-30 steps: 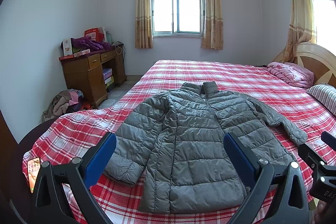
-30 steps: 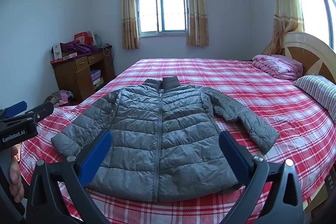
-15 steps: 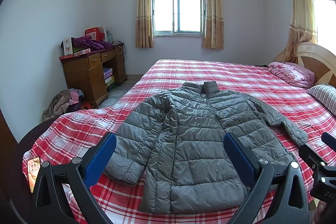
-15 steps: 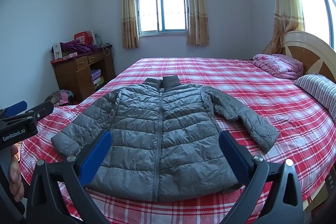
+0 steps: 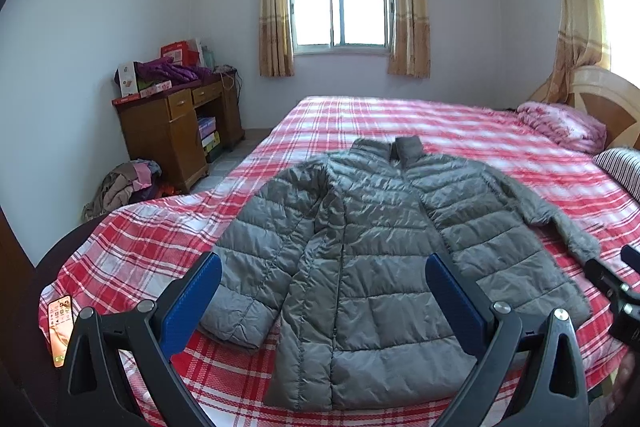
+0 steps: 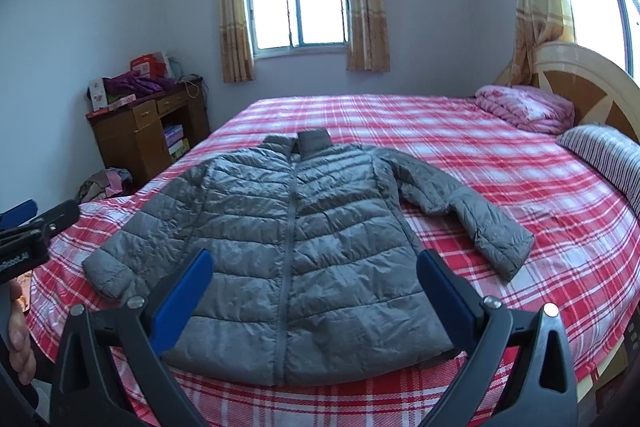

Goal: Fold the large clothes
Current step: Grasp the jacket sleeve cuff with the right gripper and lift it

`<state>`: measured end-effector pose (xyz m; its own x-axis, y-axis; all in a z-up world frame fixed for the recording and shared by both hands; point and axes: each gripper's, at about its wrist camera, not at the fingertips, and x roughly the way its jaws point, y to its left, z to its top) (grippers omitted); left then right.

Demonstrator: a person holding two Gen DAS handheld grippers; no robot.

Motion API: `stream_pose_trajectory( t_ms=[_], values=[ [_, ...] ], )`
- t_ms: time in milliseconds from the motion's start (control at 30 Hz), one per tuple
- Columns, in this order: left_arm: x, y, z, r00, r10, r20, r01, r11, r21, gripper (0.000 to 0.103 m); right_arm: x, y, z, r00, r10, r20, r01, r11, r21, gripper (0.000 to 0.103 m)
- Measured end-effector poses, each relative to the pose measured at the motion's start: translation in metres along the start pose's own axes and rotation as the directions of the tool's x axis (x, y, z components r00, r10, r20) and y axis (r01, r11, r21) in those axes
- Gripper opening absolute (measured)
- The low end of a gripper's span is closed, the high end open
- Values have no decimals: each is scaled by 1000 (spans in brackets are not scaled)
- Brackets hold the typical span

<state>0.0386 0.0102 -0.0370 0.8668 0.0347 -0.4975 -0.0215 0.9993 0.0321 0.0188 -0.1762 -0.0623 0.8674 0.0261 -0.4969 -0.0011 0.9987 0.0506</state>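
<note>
You are at the very start: the grey quilted puffer jacket (image 6: 292, 247) lies flat, front up and zipped, on the red plaid bedspread (image 6: 500, 171), collar pointing toward the window, hem at the near edge of the bed. Nothing on it is folded yet.

Your left hand-held gripper (image 5: 320, 301) hovers above the hem with its blue pads spread wide and nothing between them. Your right hand-held gripper (image 6: 314, 297) is the same, jaws wide apart and empty, poised over the lower front of the jacket.

The two sleeves lie differently. The one on your right (image 6: 472, 211) is flung out, bent at the elbow, its cuff well apart from the body. The one on your left (image 5: 256, 267) runs down close beside the body; whether its cuff overlaps the side seam is hard to tell from the left wrist view.

The next move, as I judge it, is to bring a sleeve in. Lower your right hand-held gripper toward the far cuff, pinch through the padding, and carry it across the chest. The shell looks slippery and puffy, so take a deep bite of fabric, or it may slide out as you lift.
</note>
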Motion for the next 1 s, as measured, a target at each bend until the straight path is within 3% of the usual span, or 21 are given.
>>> stream_pose_trajectory(
  t_ms=[267,467,633,800,867,1000],
  values=[
    [64,-8,-6,996,-2,-90,6,999,48,102,56,-52,-10,993,-49,-108,58,995,79,103],
    [126,-20,-1,990,25,-140,-12,996,93,102,101,-118,-19,974,-135,-183,166,971,169,103],
    [178,-24,5,983,86,-162,-69,992,110,102,129,-188,-21,937,-243,-250,306,916,258,102],
    [228,-25,3,969,153,-196,-132,984,117,102,153,-254,-21,876,-356,-324,456,831,318,98],
    [244,-25,0,960,177,-215,-153,980,126,102,166,-271,-23,859,-363,-360,482,811,332,87],
    [263,-23,-4,951,208,-228,-179,974,141,102,185,-281,-29,855,-338,-394,475,815,332,70]
  ],
)
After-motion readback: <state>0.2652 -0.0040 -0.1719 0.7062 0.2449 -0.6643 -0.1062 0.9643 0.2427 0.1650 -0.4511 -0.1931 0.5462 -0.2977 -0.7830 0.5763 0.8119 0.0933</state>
